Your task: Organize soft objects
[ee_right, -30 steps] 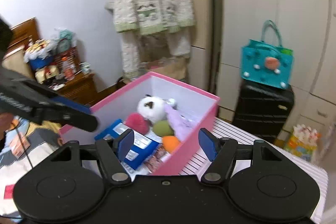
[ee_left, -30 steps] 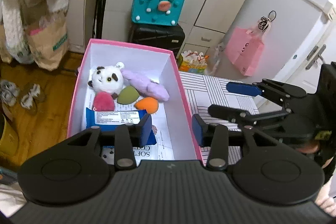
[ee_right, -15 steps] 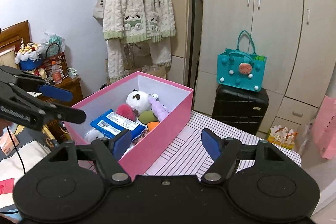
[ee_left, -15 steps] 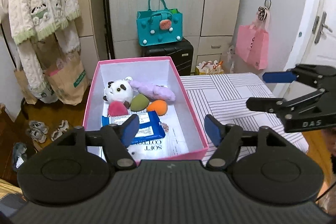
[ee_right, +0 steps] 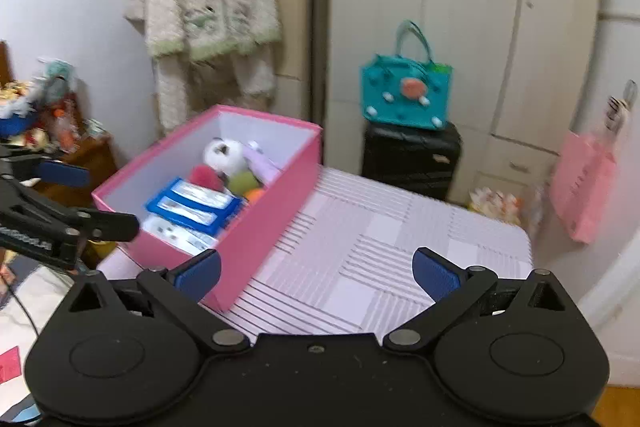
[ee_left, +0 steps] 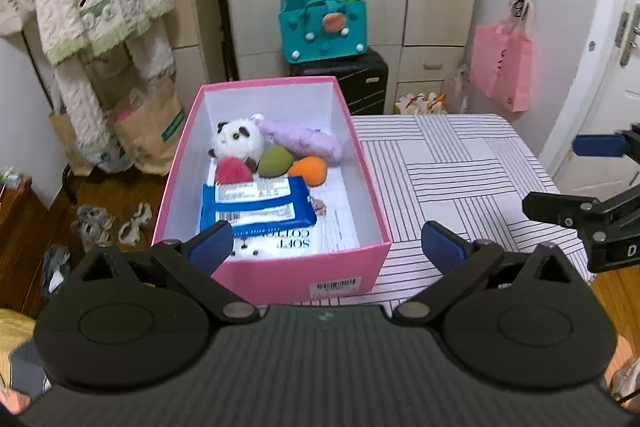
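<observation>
The left hand-held gripper (ee_left: 327,247) is released, its blue-padded fingers spread wide with nothing between them, held above the near end of the pink box (ee_left: 280,279). The right hand-held gripper (ee_right: 316,269) is released as well and carries nothing; it hangs over the near edge of the bench (ee_right: 384,227), just right of the box.

The box stands along the left edge of the striped bench, open at the top. Inside, at the far end, a panda toy (ee_left: 237,138) lies against a purple plush (ee_left: 302,139). In front of these sit a pink sponge (ee_left: 233,171), a green sponge (ee_left: 274,161) and an orange sponge (ee_left: 309,169), close together. Two blue packs (ee_left: 256,207) lie flat in the middle of the box, overlapping a white pack (ee_left: 288,247) at the near end.

Behind the bench a teal bag (ee_left: 323,23) rests on a black suitcase (ee_left: 352,75).
</observation>
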A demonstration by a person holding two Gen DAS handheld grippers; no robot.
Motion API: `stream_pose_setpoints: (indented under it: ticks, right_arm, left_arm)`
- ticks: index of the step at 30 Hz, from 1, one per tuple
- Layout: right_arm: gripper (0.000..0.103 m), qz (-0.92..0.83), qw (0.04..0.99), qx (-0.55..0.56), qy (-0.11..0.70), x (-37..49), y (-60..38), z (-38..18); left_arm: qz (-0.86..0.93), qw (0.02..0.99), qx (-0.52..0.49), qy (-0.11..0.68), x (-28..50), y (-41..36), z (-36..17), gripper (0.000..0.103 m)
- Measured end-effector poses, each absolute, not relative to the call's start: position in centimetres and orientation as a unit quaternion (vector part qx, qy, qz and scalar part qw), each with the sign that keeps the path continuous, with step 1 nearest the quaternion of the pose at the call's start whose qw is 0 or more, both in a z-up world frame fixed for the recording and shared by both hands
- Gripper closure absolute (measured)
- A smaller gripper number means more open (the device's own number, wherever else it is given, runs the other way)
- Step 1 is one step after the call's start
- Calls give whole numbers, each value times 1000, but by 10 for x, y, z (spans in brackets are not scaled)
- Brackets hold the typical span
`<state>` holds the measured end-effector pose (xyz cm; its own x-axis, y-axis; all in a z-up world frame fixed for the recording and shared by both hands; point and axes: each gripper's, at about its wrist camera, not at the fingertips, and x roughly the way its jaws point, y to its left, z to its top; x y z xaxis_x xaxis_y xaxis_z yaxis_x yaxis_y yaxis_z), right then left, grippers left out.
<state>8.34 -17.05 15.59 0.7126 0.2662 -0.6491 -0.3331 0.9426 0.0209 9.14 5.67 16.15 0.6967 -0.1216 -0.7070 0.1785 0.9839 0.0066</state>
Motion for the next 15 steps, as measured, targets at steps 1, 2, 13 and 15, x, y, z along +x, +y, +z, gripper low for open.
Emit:
stream_pose_setpoints:
  ticks: [1,2,13,15]
  right_arm:
    - [0,159,924,-47,343,82,-172,155]
    - [0,155,925,-44,345,82,-174,154]
    - [0,138,926,-28,350,62,-186,147]
    - [0,141,927,-47,345,58,-184,146]
  left_arm:
    - [-80,920,36,381,90,56,161,1]
    - [-82,920,35,381,90,55,160,1]
    - [-91,913,12,397,90,51,139,0]
    - [-88,919,13,384,85,50,142,0]
